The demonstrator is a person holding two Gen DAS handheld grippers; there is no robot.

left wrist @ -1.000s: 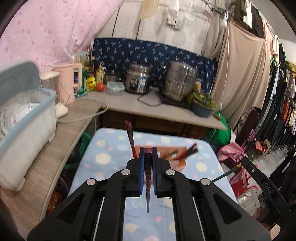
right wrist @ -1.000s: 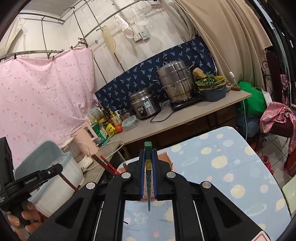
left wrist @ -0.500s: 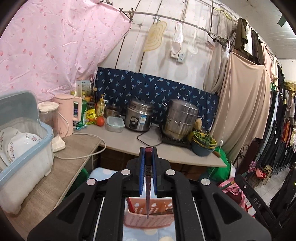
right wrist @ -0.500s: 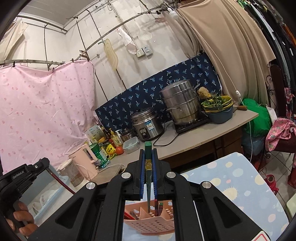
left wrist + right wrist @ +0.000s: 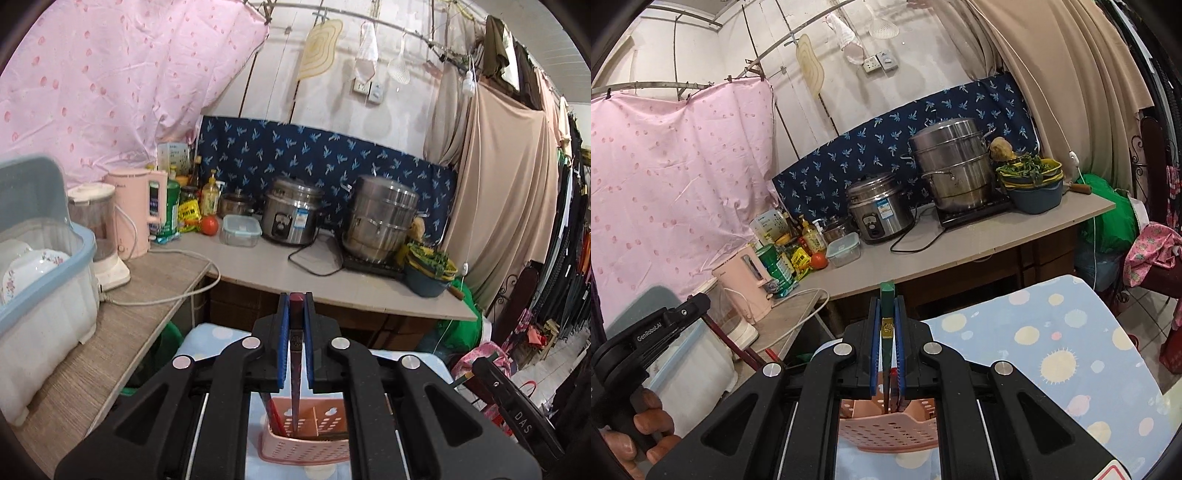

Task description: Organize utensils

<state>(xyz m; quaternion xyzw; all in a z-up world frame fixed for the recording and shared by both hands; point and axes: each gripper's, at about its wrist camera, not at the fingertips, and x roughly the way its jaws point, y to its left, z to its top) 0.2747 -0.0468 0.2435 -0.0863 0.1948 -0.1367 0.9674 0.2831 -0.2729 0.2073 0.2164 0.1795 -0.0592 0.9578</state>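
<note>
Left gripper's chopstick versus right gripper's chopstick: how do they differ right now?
Colour: the left gripper clamps a dark red chopstick, while the right gripper clamps a green-topped chopstick with a gold band. Position: the red chopstick's tip hangs above the pink holder; the green chopstick's lower end reaches the holder's rim, tip hidden. Both hang upright, pinched between blue pads over the same holder.

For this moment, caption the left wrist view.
Left gripper holds dark red chopstick upright over pink perforated plastic utensil basket.

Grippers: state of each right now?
Left gripper: shut on dark red chopstick, tip over pink holder.
Right gripper: shut on green chopstick.
</note>
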